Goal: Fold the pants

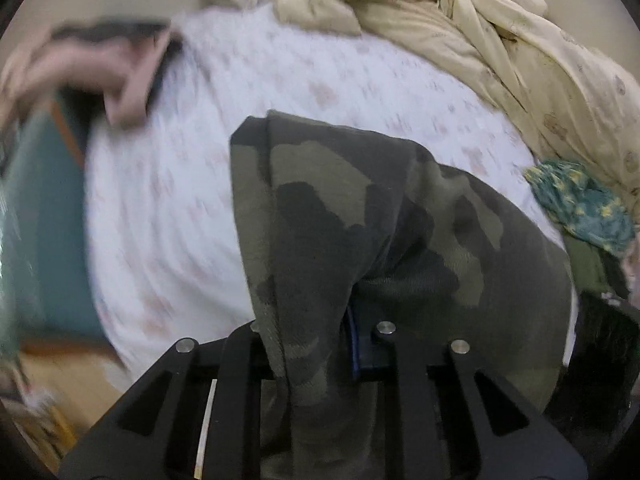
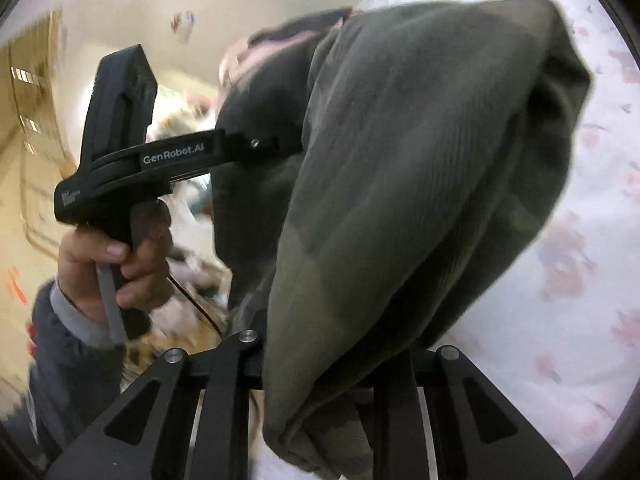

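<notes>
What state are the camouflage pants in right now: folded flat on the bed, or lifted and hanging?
Lifted and hanging. The camouflage pants drape bunched from both grippers, above the bed sheet, not laid flat.

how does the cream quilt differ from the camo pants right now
The quilt lies bunched in a heap at the far side of the bed; the pants hang lifted off it, clamped in the left gripper and right gripper. The quilt is pale cream with a faint print; the pants are dark green camouflage. The quilt is untouched; the pants are gripped at two places. Both are soft, rumpled fabric.
</notes>
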`<state>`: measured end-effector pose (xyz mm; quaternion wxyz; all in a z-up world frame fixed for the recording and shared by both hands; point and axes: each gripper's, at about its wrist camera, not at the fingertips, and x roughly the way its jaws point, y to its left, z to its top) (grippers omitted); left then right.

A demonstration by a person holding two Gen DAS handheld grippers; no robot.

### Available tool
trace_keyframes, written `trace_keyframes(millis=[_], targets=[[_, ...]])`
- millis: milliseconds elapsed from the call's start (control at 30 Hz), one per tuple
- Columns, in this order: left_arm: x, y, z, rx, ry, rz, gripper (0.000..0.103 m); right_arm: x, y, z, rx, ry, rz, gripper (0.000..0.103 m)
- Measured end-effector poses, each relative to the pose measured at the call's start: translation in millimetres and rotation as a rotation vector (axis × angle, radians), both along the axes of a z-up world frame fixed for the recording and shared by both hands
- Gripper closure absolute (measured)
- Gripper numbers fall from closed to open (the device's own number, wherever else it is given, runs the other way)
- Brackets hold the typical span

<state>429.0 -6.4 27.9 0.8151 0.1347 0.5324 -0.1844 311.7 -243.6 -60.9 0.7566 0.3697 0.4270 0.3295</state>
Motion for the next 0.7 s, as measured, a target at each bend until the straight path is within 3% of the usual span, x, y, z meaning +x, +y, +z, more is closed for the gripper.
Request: trace_keyframes(millis=[100,200,267,300,333,367,433,500,567,633,700], targets=[[32,-40,11,0.082,-0.064,-0.061,0.088,37,-10,-14,0.161,0.021,-0.147,0.082],[63,-92,-2,0.197,-0.142,-0.128,0.081,60,-33,-46,0.266,0.082,-0.292,0.082],[80,-120,-35,0.316,-0.182,-0.160,0.056,75,-45,-84,0.275,0.172,-0.387,0.071],[89,-125,-53,0.352,-0.158,-0.140,0.049,79,-48,-97,0.255,0.204,-0.409,0.066],[94,-127,-64,0.363,-0.139,-0.127,0.043,83,-50,-116,0.228,0.252,-0.416,0.050],[100,-123,-80,0.367,-0.128,-0.092,0.043,82,-52,-129,0.197,0.297,-0.421,0.047],[103,-112,-89,0.296,-0.108,-0.057,0.043,72,-57,-141,0.158,0.318,-0.412,0.046],[98,-84,-83,0.132,-0.073,0.005,0.042,64,-58,-137,0.065,0.312,-0.315,0.046],[84,-60,-78,0.037,-0.075,0.079,0.020,49,-67,-127,-0.034,0.294,-0.250,0.042],[58,-17,-81,-0.068,-0.066,0.241,0.007,38,-95,-109,-0.138,0.243,-0.270,0.040],[35,14,-95,-0.149,-0.017,0.358,0.005,35,-123,-86,-0.249,0.166,-0.330,0.037]])
